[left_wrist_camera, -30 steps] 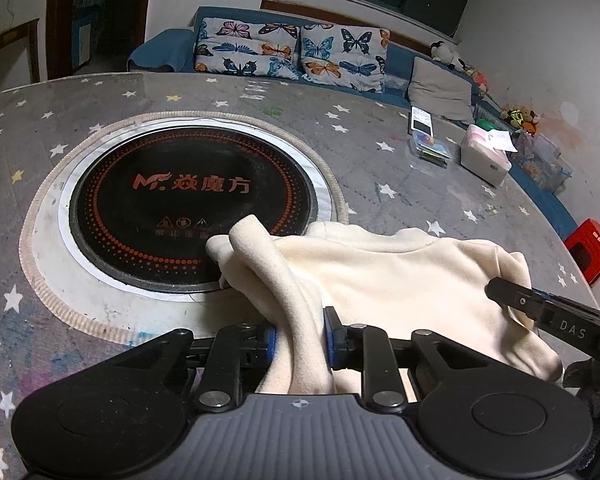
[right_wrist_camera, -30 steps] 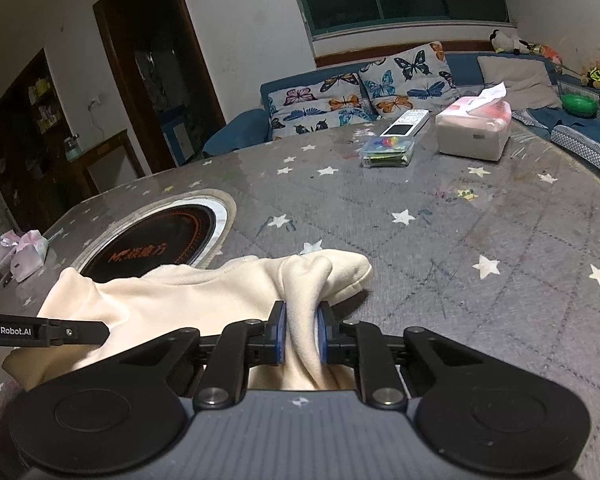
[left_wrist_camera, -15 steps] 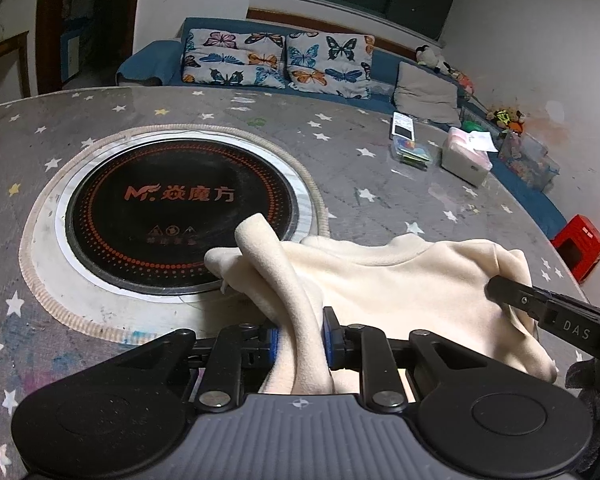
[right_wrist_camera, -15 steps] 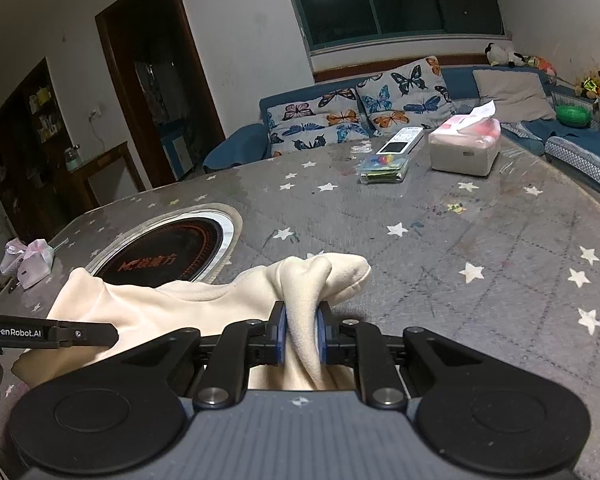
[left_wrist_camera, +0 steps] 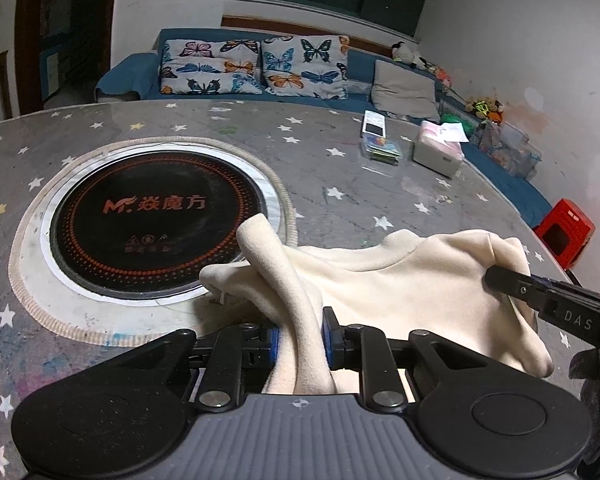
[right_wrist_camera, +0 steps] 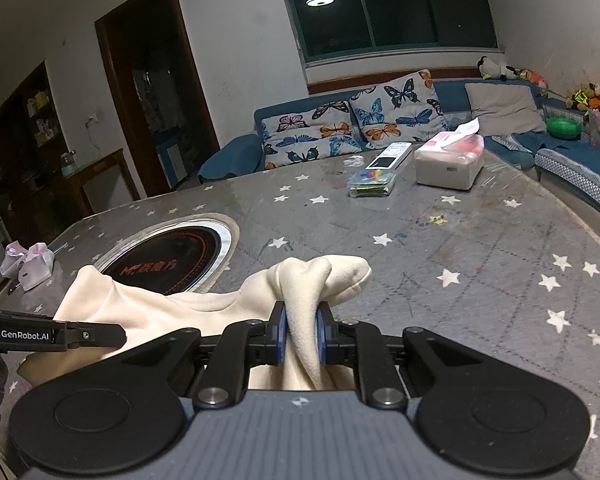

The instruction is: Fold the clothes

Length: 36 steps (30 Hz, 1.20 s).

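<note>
A cream fleece garment (left_wrist_camera: 412,284) is stretched between both grippers above the grey star-patterned table (left_wrist_camera: 332,168). My left gripper (left_wrist_camera: 300,338) is shut on one bunched end of it, near the black induction hob (left_wrist_camera: 152,216). In the right wrist view my right gripper (right_wrist_camera: 301,334) is shut on the other bunched end of the garment (right_wrist_camera: 172,304). Each gripper's black finger shows at the edge of the other's view, against the cloth. The cloth below the fingers is hidden by the gripper bodies.
A tissue box (right_wrist_camera: 448,160), a remote (right_wrist_camera: 388,158) and a small clear case (right_wrist_camera: 370,184) sit at the table's far side. A pink bag (right_wrist_camera: 30,264) lies at the left edge. A blue sofa (left_wrist_camera: 260,68) with butterfly cushions stands behind; a red stool (left_wrist_camera: 566,232) stands right.
Both grippers have risen and pulled back a little with the garment, so its ends hang higher off the table. Both grips are unchanged.
</note>
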Tool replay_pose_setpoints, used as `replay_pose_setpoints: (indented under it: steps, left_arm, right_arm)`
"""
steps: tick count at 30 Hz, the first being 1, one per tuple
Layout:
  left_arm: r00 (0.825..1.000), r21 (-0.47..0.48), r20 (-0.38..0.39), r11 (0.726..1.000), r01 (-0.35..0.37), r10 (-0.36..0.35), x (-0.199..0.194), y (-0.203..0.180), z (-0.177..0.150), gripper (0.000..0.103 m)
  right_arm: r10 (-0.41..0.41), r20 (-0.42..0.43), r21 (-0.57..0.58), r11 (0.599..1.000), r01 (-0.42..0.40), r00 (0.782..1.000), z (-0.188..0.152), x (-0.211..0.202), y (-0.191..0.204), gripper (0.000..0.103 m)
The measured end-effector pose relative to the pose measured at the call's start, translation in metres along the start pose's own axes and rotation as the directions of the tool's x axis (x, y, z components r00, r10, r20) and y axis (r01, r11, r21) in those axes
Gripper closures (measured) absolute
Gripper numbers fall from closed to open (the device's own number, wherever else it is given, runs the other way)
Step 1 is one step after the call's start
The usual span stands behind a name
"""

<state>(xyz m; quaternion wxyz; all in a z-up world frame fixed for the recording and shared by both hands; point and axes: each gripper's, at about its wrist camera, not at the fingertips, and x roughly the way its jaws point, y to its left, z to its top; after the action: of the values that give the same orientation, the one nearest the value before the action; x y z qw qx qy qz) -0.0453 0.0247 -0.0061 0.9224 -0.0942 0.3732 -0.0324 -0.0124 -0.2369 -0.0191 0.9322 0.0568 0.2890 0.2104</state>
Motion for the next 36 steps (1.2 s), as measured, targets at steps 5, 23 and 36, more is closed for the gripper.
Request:
replay_pose_setpoints:
  steps: [5, 23, 36]
  left_arm:
    - [1.0, 0.026, 0.003, 1.0, 0.008, -0.008, -0.001, -0.009, 0.003, 0.082]
    - [1.0, 0.103, 0.009, 0.994, 0.022, -0.023, 0.013, -0.042, 0.02, 0.082]
    - [0.999, 0.156, 0.021, 0.987, 0.035, -0.038, 0.026, -0.07, 0.034, 0.082]
  right_arm:
    - [-0.012, 0.013, -0.006, 1.0, 0.012, 1.0, 0.002, -0.009, -0.003, 0.09]
    - [-0.055, 0.056, -0.022, 0.998, 0.057, 0.997, 0.019, -0.026, -0.019, 0.09]
    - [-0.102, 0.082, -0.027, 0.994, 0.104, 0.991, 0.033, -0.034, -0.038, 0.09]
